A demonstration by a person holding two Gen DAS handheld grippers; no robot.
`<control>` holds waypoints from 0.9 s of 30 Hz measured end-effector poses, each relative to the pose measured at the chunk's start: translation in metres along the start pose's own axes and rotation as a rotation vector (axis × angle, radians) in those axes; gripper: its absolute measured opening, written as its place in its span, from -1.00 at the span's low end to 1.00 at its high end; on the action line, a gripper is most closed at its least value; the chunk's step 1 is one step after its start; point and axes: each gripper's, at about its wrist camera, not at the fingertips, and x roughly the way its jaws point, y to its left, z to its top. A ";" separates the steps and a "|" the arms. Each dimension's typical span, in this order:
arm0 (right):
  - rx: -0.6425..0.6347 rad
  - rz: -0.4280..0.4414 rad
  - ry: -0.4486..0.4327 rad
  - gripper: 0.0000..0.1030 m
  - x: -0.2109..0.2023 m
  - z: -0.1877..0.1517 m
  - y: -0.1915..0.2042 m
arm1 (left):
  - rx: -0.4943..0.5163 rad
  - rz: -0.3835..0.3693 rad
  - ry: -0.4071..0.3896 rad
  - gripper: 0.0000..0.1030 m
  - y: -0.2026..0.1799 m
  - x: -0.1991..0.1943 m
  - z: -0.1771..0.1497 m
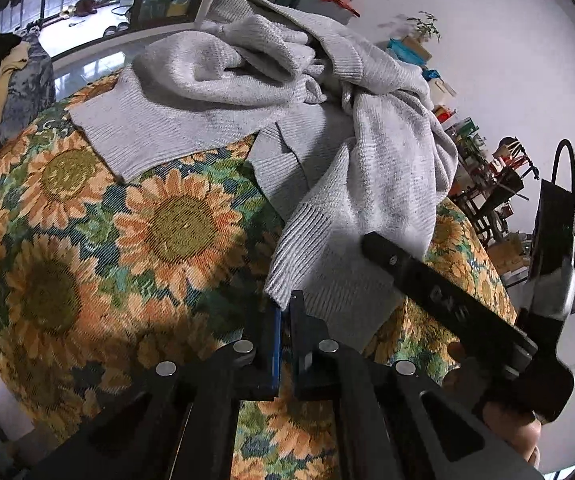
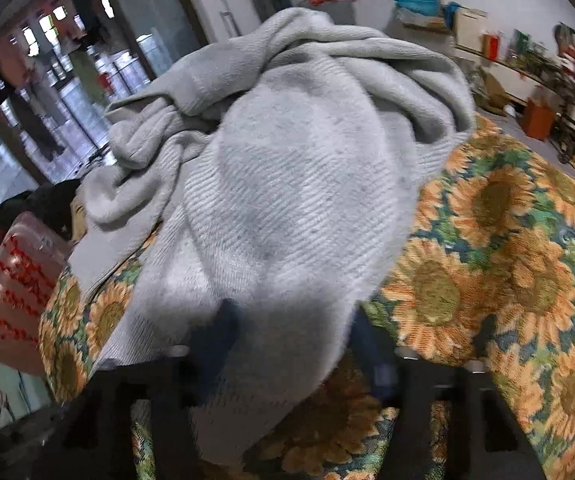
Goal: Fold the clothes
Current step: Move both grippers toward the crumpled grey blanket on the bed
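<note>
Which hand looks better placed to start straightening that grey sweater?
Probably the left: the left gripper is already shut on the grey sweater at its ribbed edge, while the right gripper only straddles it.

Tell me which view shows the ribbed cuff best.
Left wrist view: the cuff lies sharp and fully lit, its corner at the left gripper. Right wrist view shows only blurred sweater body; no cuff can be made out.

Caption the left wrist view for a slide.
Left gripper shut on the grey sweater's ribbed hem over a sunflower cloth.
</note>
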 end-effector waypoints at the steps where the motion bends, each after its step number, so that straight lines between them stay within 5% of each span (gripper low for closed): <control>1: -0.004 0.004 -0.001 -0.34 -0.002 -0.001 0.000 | 0.002 0.011 -0.006 -0.95 0.002 -0.004 0.000; 4: -0.020 0.005 -0.031 -0.78 -0.016 -0.006 0.001 | 0.011 0.033 -0.052 -0.95 0.005 -0.018 -0.003; 6: -0.028 0.005 -0.072 -0.81 -0.029 -0.012 0.002 | 0.026 0.026 -0.099 -0.86 0.009 -0.029 -0.004; 8: -0.024 0.007 -0.097 -0.83 -0.038 -0.015 0.001 | 0.031 0.066 -0.117 -0.31 0.009 -0.035 -0.005; 9: -0.018 0.009 -0.104 -0.83 -0.042 -0.017 0.001 | 0.032 0.092 -0.124 0.23 0.009 -0.037 -0.005; 10: -0.011 0.012 -0.111 -0.84 -0.045 -0.017 0.000 | 0.029 0.112 -0.130 0.55 0.009 -0.039 -0.005; 14: -0.033 0.015 -0.143 -0.84 -0.059 -0.020 -0.002 | -0.034 0.089 -0.053 0.56 0.015 -0.019 -0.003; 18: -0.036 0.038 -0.171 -0.85 -0.073 -0.020 -0.002 | -0.011 0.100 0.004 0.46 0.010 -0.001 -0.009; 20: -0.034 0.051 -0.184 -0.85 -0.081 -0.021 -0.002 | 0.030 0.067 0.028 -0.28 0.004 -0.001 -0.013; 21: -0.042 0.051 -0.191 -0.86 -0.083 -0.022 0.000 | 0.040 0.042 0.050 -0.88 0.002 0.000 -0.015; 27: -0.111 0.049 -0.234 -0.94 -0.105 -0.037 0.005 | 0.002 -0.037 -0.004 -0.97 0.005 -0.027 -0.030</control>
